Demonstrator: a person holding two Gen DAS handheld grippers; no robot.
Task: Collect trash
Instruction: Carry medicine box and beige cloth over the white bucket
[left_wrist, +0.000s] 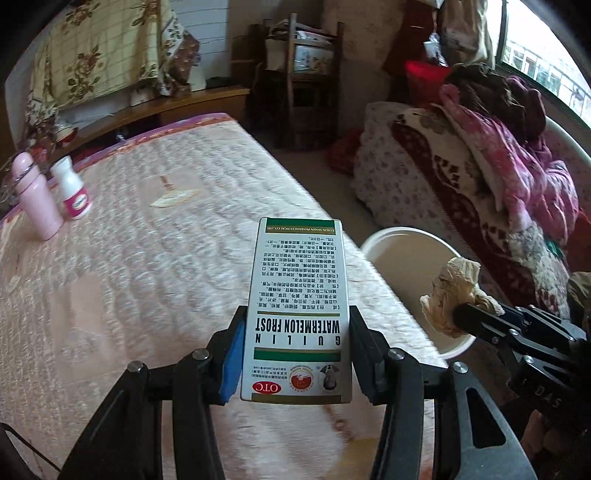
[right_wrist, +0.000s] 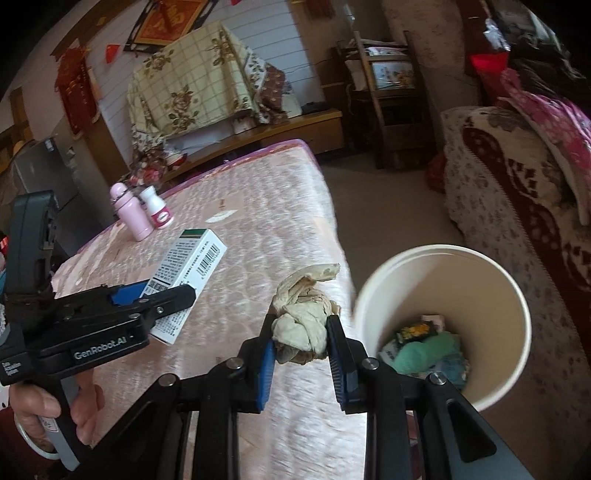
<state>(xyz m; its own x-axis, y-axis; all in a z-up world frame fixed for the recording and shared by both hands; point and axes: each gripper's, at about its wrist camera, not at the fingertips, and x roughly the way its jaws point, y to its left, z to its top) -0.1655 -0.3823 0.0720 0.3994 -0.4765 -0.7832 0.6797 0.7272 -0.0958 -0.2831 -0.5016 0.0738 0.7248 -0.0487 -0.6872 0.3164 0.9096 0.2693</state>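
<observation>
Left gripper (left_wrist: 295, 354), black metal arms with blue ribbed pads, closest to the lens in the left wrist view. Jaws clamped on the long sides of a white cardboard medicine box (left_wrist: 297, 314) with green and gold bands and dense black print; the box stands lengthwise between the fingers, its far end pointing out over the bed. In the right wrist view the same box shows a barcode on its side panel, held above the bed surface by the left gripper, and a hand (right_wrist: 55, 413) grips the handle below it.

Right gripper (right_wrist: 301, 354), same build, pinches a crumpled beige wad of tissue paper (right_wrist: 304, 317), soft and creased, stained darker at the lower edge. A loose flap sticks up past the fingertips. The wad is in the air near the bed's edge, just beside the bin's rim.

White round bin (right_wrist: 506, 354), smooth-walled, stands on the floor against the bed's side. Inside at the bottom: a green bunched item and some printed wrappers, details unclear.

Bed cover, pink quilted fabric (left_wrist: 166, 258) with a stitched, puckered pattern and a purple border. At its far corner a pink cylindrical flask with a metal ring (left_wrist: 35, 195) stands upright, touching or just beside a small white plastic bottle with a pink label (left_wrist: 72, 192).

Across the floor, a sofa (left_wrist: 424, 184) draped in floral and maroon throws, heaped with pink fleecy clothing.
</observation>
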